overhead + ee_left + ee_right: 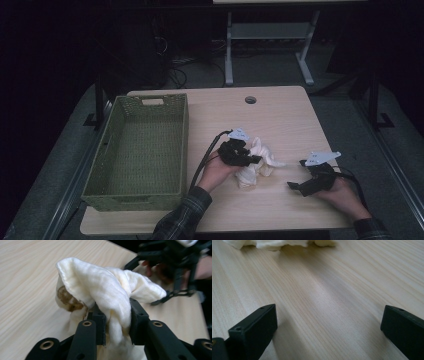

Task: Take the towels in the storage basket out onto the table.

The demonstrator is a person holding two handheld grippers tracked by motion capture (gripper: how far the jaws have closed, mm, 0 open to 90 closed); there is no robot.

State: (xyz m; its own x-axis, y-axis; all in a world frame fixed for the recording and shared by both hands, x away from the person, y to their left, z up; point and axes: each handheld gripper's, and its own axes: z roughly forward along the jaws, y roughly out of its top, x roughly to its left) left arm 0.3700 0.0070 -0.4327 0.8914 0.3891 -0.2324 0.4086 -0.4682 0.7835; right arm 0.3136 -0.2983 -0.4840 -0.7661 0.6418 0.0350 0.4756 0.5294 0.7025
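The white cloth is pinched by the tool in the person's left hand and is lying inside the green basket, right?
Not quite. The left tool does pinch the white cloth, but the cloth is on the wooden table, right of the green basket, not inside it. The high view shows this.

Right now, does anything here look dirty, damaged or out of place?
Yes: the cream cloth pinched in the left gripper has a brown stained patch on its underside fold. The cloth is bunched up on the table, beside the green basket. The right gripper is open over bare wood.
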